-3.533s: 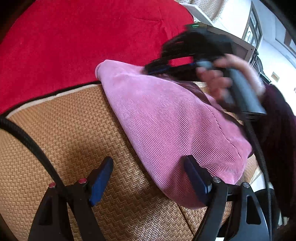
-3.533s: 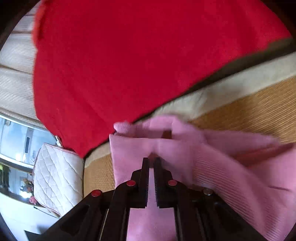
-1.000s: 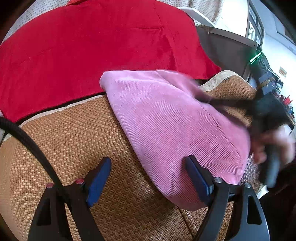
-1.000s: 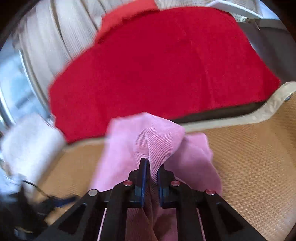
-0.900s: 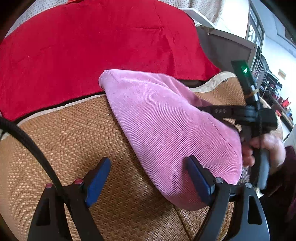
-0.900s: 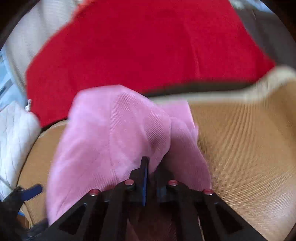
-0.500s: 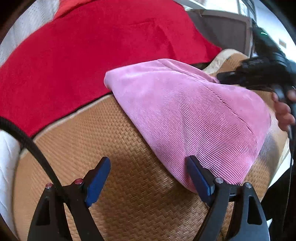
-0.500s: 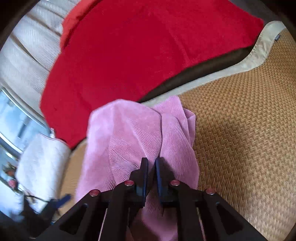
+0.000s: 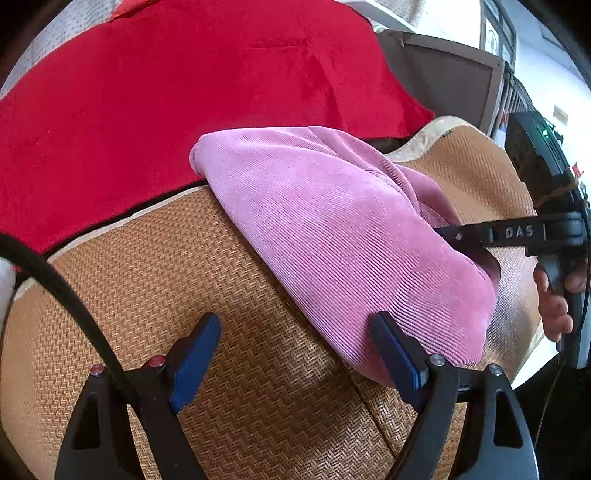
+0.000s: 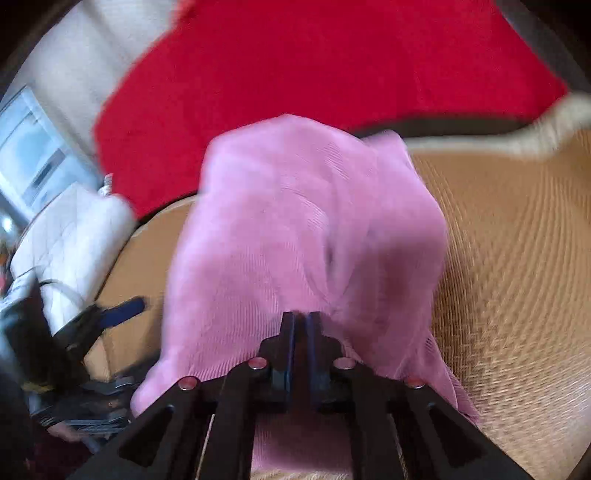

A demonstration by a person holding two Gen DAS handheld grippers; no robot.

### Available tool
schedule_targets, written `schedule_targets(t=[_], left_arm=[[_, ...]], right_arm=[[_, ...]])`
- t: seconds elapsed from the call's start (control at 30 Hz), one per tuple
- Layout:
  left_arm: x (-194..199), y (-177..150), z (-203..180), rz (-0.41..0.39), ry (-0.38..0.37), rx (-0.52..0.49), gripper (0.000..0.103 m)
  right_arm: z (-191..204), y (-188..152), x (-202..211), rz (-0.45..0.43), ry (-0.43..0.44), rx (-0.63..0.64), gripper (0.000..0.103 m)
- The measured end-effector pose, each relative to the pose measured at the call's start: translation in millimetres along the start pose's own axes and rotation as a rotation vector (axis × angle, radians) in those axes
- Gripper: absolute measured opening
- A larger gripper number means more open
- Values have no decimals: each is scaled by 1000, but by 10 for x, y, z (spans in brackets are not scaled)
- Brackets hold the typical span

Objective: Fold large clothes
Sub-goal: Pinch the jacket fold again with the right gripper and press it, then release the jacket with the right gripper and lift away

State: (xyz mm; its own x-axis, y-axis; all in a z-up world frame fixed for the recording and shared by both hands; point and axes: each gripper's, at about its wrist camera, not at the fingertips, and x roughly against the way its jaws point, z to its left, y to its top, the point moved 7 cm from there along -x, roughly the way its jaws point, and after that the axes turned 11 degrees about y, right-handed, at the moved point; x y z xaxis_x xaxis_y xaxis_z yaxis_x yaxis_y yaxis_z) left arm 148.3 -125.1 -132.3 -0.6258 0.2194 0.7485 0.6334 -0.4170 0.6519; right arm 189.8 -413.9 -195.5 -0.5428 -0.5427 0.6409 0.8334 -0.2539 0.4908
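This looks like a lived-in home, most likely a sitting room. The seat is a sofa-like cushion covered by a woven rattan mat [image 9: 236,258] with a pale fabric border, and a red plush blanket [image 9: 184,81] is draped over the part behind it. A white quilted cushion [image 10: 74,236] sits at one end, next to a bright window [image 10: 33,162]. Beyond the seat stand a dark cabinet [image 9: 443,70] and a white wall carrying framed pictures [image 9: 496,26].
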Motion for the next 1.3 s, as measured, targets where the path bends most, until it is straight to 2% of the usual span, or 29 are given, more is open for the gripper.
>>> schedule_targets(t=[0.1,0.2,0.3,0.4,0.5,0.53,0.57,0.63,0.73,0.83,1.0,1.13,1.23,1.3], left_arm=[[48,0,89,-6,-1,16,85],[103,-4,145,-17,-1,9,85],[165,1,173,-34,-18,27,85],[137,40,189,-18,-100,96,85],[43,67,163,26,-197,180,85],[15,76,133,39,-222,204,85],[-2,81,116,48,-240,220,85],[-15,77,79,65,-288,257,85],[-41,108,43,78,-351,302,86],[-112,142,-31,91,-379,309,86],[-176,194,-167,101,-451,339,86],[-255,211,-231,107,-458,341,86],[-304,224,-266,106,-464,349,86],[-298,234,-278,93,-465,344,80]], right_arm=[[-131,5,105,-10,7,-44,6],[-201,32,284,-20,73,-102,11],[-304,102,569,-101,64,-118,13],[-458,151,729,-162,73,-160,14],[-580,185,825,-192,51,-202,23],[-635,209,843,-199,56,-223,30],[-677,212,834,-201,59,-241,47],[-720,180,844,-212,55,-276,75],[-675,264,820,-240,121,-285,75],[-651,295,773,-240,179,-288,75],[-559,304,377,-155,219,-282,76],[-393,266,252,-149,231,-239,79],[-258,205,134,-114,242,-194,79],[-250,176,77,-106,266,-217,79]])
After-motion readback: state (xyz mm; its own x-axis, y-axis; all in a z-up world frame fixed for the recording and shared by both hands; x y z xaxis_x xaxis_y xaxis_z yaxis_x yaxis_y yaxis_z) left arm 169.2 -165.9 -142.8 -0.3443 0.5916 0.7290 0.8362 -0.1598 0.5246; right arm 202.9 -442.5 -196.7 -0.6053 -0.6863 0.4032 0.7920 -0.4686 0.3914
